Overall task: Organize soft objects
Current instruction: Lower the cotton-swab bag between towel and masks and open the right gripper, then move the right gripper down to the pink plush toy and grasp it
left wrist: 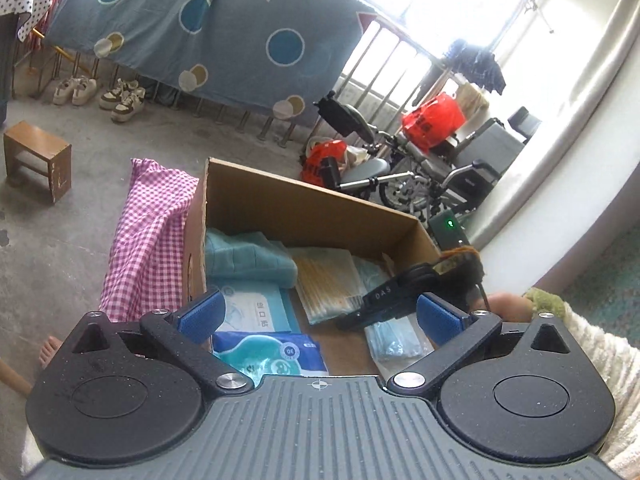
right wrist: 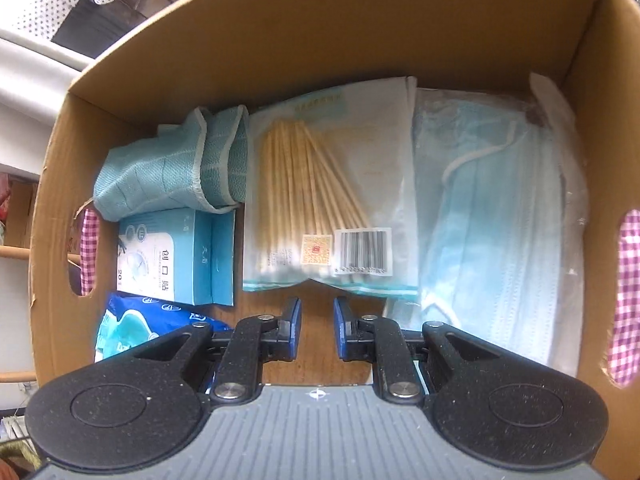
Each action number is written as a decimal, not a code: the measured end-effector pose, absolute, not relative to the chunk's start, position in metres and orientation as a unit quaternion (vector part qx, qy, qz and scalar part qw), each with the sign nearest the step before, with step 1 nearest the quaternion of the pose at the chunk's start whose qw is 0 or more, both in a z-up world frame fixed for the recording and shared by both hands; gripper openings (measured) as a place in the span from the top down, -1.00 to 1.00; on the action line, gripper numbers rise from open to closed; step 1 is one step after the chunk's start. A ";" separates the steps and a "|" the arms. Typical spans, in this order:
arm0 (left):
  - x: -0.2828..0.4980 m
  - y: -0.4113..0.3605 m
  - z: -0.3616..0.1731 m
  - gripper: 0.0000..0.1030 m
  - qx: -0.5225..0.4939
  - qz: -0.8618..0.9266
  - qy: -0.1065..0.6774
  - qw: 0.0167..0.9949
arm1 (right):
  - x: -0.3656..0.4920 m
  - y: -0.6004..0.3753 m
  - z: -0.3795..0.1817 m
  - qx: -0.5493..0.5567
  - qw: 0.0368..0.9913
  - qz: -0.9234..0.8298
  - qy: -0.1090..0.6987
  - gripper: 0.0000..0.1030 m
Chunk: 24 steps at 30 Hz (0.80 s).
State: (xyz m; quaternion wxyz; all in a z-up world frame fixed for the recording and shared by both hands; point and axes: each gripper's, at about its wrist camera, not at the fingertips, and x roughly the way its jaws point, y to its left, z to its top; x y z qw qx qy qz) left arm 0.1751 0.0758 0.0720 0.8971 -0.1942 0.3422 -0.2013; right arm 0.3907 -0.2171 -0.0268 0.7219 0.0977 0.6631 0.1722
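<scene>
In the left wrist view, the left gripper (left wrist: 318, 314) hangs above the near edge of the cardboard box (left wrist: 304, 196) with its jaws spread wide and nothing between them; below lie the folded teal cloth (left wrist: 244, 256), the plaster box (left wrist: 256, 312), the blue wipes pack (left wrist: 268, 354) and the cotton swab packet (left wrist: 328, 284), while the right gripper (left wrist: 394, 298) reaches in from the right. In the right wrist view, the right gripper (right wrist: 317, 322) points steeply down into the box (right wrist: 360, 32), jaws nearly closed with a slim gap and nothing gripped, over bare cardboard just below the swab packet (right wrist: 328, 200) and beside the bagged face masks (right wrist: 500, 216). To do this step well, I judge each pack should stay flat and side by side, so lift the right gripper out straight, clear of the loose mask bag
</scene>
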 end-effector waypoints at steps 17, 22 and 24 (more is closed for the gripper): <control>0.162 0.056 0.039 -0.99 -0.175 -0.230 0.376 0.881 | 0.392 -0.177 -0.027 0.071 0.723 0.216 0.652 0.62; 0.158 0.059 0.042 -0.99 -0.180 -0.228 0.367 0.884 | 0.384 -0.189 -0.008 0.091 0.731 0.226 0.638 0.62; 0.155 0.062 0.044 -0.99 -0.183 -0.226 0.361 0.886 | 0.378 -0.198 0.012 0.104 0.745 0.234 0.616 0.62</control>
